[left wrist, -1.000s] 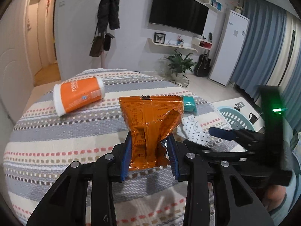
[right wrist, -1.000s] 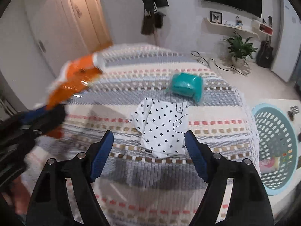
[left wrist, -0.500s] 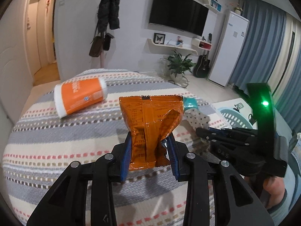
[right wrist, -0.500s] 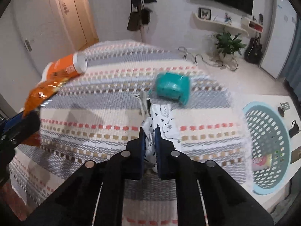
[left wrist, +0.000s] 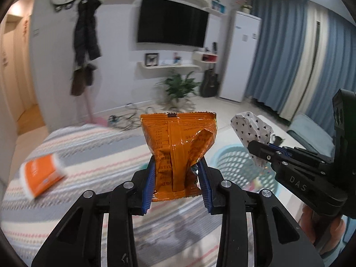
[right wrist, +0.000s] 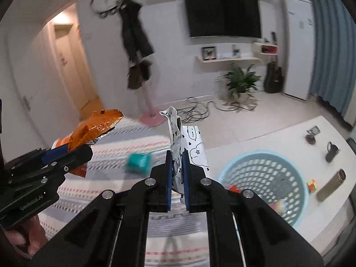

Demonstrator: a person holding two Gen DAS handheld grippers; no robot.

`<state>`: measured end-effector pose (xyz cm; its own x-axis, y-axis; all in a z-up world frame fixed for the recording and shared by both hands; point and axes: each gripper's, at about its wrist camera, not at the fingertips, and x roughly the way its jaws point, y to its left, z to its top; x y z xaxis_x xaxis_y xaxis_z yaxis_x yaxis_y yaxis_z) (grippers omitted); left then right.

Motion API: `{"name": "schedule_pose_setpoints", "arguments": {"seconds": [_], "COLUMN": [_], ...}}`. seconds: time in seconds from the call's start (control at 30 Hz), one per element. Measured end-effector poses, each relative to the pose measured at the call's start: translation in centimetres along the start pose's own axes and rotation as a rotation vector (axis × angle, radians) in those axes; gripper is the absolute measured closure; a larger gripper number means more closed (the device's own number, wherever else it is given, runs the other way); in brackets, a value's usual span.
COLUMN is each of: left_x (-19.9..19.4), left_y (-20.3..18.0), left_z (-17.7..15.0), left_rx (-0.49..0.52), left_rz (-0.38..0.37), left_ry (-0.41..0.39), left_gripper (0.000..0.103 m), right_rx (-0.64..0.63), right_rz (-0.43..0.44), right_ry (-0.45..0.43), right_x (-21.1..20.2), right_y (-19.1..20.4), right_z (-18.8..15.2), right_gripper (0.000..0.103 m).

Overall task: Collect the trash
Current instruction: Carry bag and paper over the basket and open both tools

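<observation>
Pinching a crinkled orange foil snack bag [left wrist: 178, 153] by its lower half, the left tool [left wrist: 176, 182] holds it upright above the striped knitted bedspread [left wrist: 93, 155]. To its right, the right tool [right wrist: 176, 175], pressed together, grips a thin white wrapper [right wrist: 189, 149] printed with small black hearts. Right of and below both tools a round pale-blue plastic basket [right wrist: 289, 178] with a perforated wall stands open on the floor beside the bed's edge. An orange-and-white tub [left wrist: 42, 173] lies left of the left tool; a teal packet [right wrist: 139, 162] lies on the bedspread.
</observation>
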<state>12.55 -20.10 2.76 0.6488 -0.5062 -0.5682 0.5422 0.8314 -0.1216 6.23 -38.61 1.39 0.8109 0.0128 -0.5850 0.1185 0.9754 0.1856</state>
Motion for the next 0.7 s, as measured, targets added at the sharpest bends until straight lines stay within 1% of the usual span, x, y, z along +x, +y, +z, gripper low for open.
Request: {"name": "schedule_pose_setpoints", "arguments": {"seconds": [0.13,0.17,0.27,0.37,0.43,0.53,0.7], "left_x": [3.0,3.8,6.5,8.8,10.2,11.8,13.3], "left_y": [-3.2,-4.0,-5.9,-7.0,-7.7,-8.6,-9.8], "left_z": [1.0,1.1,1.2,0.9,0.4,-0.4,-0.9], "left_rx": [0.031,0.036,0.049,0.051,0.053,0.066,0.099], "left_rz": [-0.045,-0.059,-0.100,-0.133,-0.143,-0.162,-0.184], "left_ry": [0.019,0.029,0.061,0.095,0.119,0.152,0.182], "left_gripper": [0.068,0.068,0.068,0.068,0.067,0.065,0.061], "right_rx": [0.075,0.106,0.168,0.223,0.255,0.294,0.346], "right_rz": [-0.058,-0.075,-0.098,-0.118,-0.133,-0.133,-0.163], "right_ry": [-0.004,0.005,0.030,0.065,0.093,0.124,0.166], "right_x": [-0.1,0.3,1.1,2.3,3.3,4.3,5.6], "right_y": [-4.8,-6.5,-9.8,-12.6,-14.1,-15.6,-17.6], "right_z": [0.4,0.3,-0.3,-1.5,-2.3,-3.6,-5.0], "right_gripper": [0.096,0.096,0.096,0.096,0.096,0.096,0.096]}}
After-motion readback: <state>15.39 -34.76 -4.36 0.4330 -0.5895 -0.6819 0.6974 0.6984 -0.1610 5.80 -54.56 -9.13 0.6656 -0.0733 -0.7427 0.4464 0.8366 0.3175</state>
